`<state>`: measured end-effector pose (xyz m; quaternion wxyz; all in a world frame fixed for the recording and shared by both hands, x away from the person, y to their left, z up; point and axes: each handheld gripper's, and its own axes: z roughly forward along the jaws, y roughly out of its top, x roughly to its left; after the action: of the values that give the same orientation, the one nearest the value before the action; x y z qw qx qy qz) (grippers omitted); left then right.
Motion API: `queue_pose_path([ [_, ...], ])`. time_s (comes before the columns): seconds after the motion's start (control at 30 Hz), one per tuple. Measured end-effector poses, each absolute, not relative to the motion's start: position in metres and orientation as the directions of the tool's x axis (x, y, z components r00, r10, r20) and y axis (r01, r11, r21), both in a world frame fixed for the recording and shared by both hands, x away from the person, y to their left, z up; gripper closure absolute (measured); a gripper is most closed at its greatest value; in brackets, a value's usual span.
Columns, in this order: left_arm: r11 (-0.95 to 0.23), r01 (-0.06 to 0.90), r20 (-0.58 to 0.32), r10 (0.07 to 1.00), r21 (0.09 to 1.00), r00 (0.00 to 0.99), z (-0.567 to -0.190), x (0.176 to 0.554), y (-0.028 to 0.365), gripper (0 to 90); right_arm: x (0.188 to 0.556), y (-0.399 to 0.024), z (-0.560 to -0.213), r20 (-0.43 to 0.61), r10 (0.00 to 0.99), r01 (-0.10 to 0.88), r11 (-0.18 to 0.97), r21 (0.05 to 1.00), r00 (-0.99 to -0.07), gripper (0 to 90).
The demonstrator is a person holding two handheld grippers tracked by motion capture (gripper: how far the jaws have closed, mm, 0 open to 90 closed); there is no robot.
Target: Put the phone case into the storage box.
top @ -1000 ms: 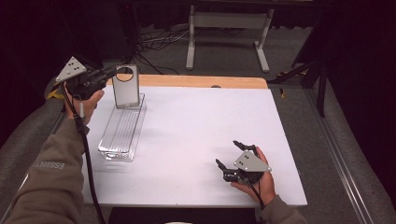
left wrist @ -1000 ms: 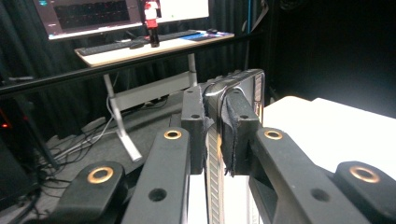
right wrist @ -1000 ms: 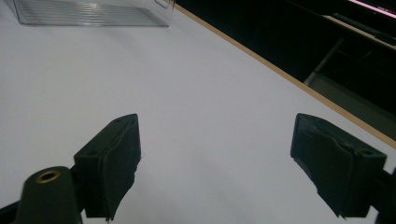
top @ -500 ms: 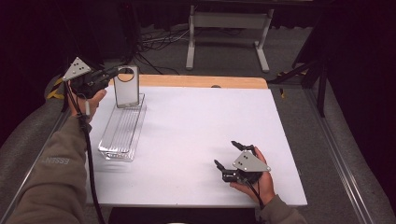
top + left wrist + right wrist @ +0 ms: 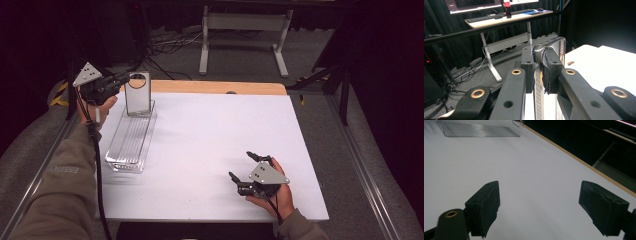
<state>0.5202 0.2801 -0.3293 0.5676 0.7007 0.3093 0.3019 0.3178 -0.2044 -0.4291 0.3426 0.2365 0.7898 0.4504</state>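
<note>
Your left tool point(image 5: 119, 83) is clamped on the upright end panel point(image 5: 137, 93) of a clear plastic tray point(image 5: 131, 140), at the far left corner of the white surface point(image 5: 210, 145). In the left gripper view the two black pads point(image 5: 551, 67) press from both sides on the panel's rounded top edge point(image 5: 549, 46), with the ribbed tray floor running down between the jaws. From above, the tray lies lengthwise along the left side of the surface, its long body resting flat and its tall end, pierced by a round hole, standing at the far end beside the wooden edge strip point(image 5: 215, 87). Your left hand point(image 5: 97, 102) holds its tool level, pointing across toward the panel. Your right tool point(image 5: 247, 170) sits low near the front right of the surface, well apart from the tray, its jaws spread wide with nothing between them; the right gripper view shows bare white surface between the two pads point(image 5: 486, 205) and the tray point(image 5: 481, 128) far off at the top. A desk with a keyboard point(image 5: 484, 18) stands in the dark room beyond.
</note>
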Motion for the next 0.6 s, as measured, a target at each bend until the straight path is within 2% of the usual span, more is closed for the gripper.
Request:
queue_pose_path([
  [0.6,-0.182,0.078,0.091,0.766,0.98,0.636,-0.35,0.531,0.28,80.5,0.32,-0.199,-0.432,-0.333,0.671,0.071,0.499,0.864,-0.662,18.0],
])
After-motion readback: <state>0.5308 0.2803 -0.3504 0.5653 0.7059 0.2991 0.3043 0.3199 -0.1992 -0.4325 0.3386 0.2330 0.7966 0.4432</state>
